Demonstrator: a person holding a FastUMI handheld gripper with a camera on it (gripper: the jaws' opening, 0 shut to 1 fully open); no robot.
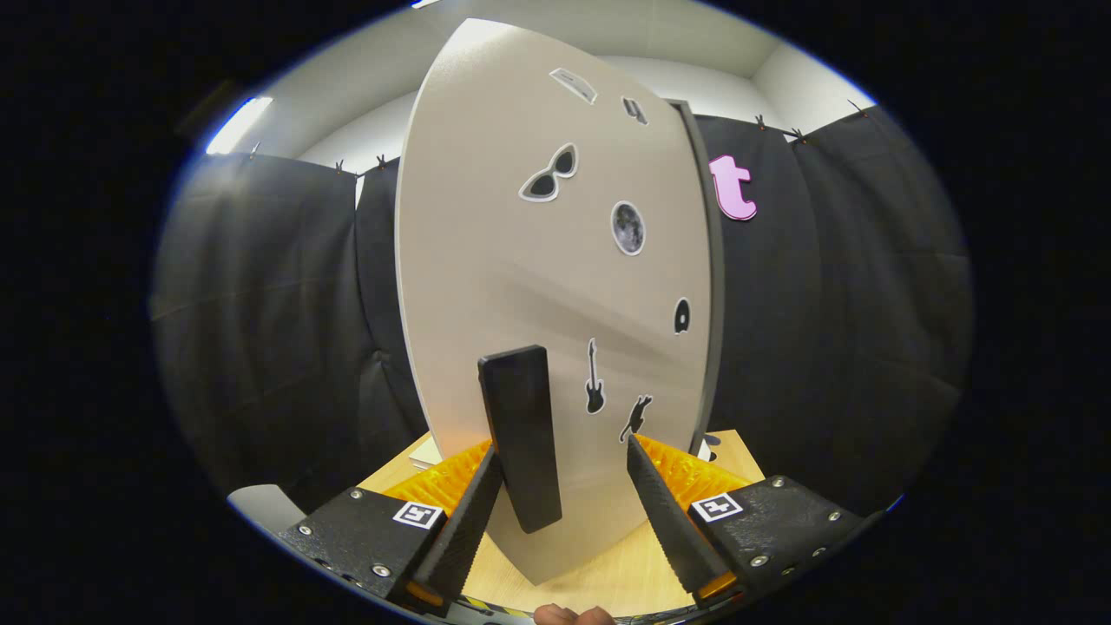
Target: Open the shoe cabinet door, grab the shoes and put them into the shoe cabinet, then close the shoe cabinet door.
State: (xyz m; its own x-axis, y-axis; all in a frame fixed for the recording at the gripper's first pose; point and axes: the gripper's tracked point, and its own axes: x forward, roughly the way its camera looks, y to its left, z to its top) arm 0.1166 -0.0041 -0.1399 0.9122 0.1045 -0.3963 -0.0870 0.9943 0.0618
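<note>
Shoe cabinet door [521, 260], beige, sticker-covered, upright on wooden worktop [608, 577], its black handle [521, 434] between spread fingers of hand-held gripper [564, 460], left finger [464, 521] touching it; black cloth wall [260, 304] behind.

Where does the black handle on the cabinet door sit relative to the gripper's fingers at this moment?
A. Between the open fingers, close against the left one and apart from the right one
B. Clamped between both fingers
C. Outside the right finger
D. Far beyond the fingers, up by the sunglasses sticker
A: the black handle on the cabinet door stands in the gap of the open gripper, its lower part by the left finger, with bare door before the right.
</note>
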